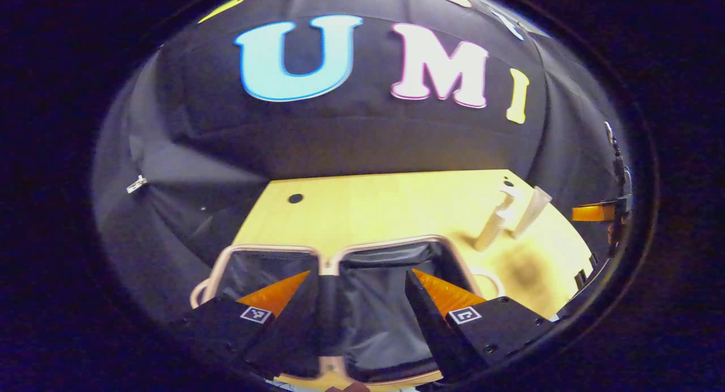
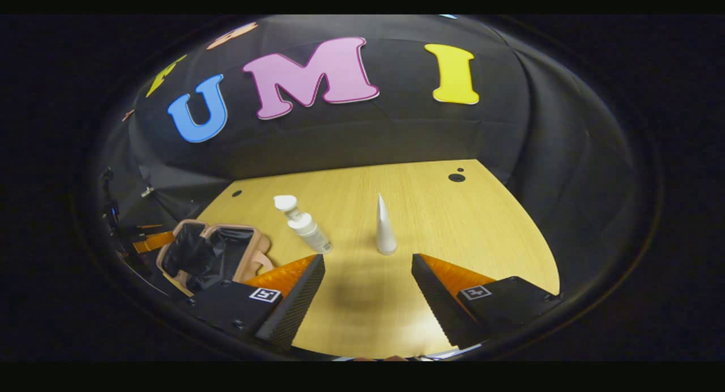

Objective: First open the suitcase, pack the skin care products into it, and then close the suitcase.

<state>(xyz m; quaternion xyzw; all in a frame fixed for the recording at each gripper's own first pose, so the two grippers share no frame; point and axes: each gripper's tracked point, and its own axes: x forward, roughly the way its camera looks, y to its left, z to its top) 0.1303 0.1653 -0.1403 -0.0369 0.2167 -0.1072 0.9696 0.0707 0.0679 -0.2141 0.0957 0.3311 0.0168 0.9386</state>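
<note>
The suitcase (image 2: 212,253) lies open. Both the right gripper (image 2: 368,293) and the left gripper (image 1: 358,307) gape, empty. The pump bottle (image 2: 306,225) (probably light, slick plastic) wants gripping mid-body; the tube (image 2: 386,228) near its base.

Wooden table (image 2: 453,222): open suitcase (image 2: 212,256), pump bottle (image 2: 306,226), upright tube (image 2: 386,228)

On the surface (image 2: 453,222), the open suitcase (image 2: 210,250) lies left of my pump bottle (image 2: 306,226); the tube (image 2: 385,228) stands right of it.
</note>
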